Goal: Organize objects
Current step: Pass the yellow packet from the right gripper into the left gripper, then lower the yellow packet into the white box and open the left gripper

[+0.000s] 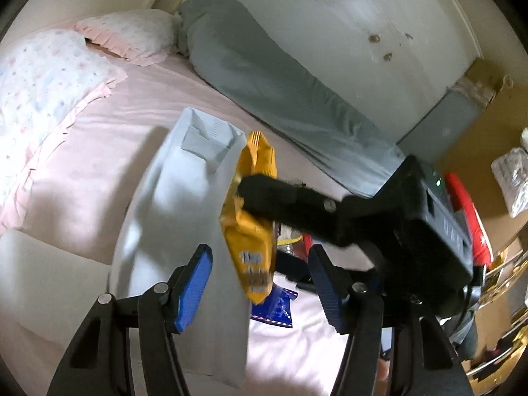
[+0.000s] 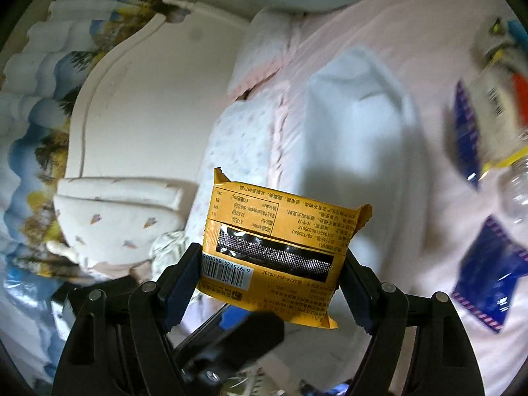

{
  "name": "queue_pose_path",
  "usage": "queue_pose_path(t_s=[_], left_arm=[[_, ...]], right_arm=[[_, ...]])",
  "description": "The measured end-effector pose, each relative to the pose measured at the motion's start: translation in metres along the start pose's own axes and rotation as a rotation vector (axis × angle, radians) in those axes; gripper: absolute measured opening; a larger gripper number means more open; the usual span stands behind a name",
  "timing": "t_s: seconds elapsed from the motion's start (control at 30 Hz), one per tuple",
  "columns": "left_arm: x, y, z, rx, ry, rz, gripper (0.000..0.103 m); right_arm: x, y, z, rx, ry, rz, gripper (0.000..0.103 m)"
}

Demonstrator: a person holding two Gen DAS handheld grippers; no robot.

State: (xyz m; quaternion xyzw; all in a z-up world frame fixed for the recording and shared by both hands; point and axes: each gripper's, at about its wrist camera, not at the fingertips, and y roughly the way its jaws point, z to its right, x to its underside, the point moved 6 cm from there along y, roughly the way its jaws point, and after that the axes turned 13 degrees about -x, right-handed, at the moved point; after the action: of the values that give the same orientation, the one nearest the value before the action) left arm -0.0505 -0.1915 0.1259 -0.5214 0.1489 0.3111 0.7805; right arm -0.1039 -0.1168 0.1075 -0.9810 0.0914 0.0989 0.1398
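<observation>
Yellow snack packet clamped in your right gripper, held in the air over the bed.

Your right gripper (image 2: 270, 272) has its pads pressed on both side edges of the yellow packet (image 2: 275, 247), near the barcode end; the free end points to 12 o'clock. It looks light, soft and crinkly, with slick film, so I judge a grip across the sealed seams safer than one on the puffed middle, which may crush what is inside. Your left gripper (image 1: 260, 292) stands apart with nothing pressed, its blue pads on either side of the packet's lower end without touching. Below lies a soft pink bedsheet (image 1: 109, 138), a white bag (image 1: 184, 204) at 11 o'clock, blue packets (image 2: 488, 274) at 3 o'clock, pillows (image 1: 43, 76) beyond.
</observation>
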Motion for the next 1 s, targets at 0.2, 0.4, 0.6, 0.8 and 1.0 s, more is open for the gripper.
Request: queue_pose_path(t_s=[0.2,0.4,0.6,0.8,1.0], left_arm=[[0.000,0.005,-0.015,-0.010,-0.028,-0.013,0.020],[0.002,0.006,-0.018,-0.028,-0.029,-0.019,0.020],[-0.002,0.003,-0.025,-0.109,-0.024,-0.003,0.019],[-0.007,-0.008,-0.034,-0.116,-0.009,-0.006,0.019],[0.009,0.013,-0.025,-0.155,0.080,-0.103,0.019]], right_arm=[[0.010,0.014,-0.005,-0.010,-0.006,-0.036,0.079],[0.014,0.012,0.000,-0.013,0.025,-0.050,0.079],[0.019,0.001,0.000,-0.028,0.060,-0.072,0.081],[0.017,-0.012,0.001,0.134,-0.018,-0.049,0.081],[0.022,-0.008,-0.023,0.380,-0.275,-0.031,0.081]])
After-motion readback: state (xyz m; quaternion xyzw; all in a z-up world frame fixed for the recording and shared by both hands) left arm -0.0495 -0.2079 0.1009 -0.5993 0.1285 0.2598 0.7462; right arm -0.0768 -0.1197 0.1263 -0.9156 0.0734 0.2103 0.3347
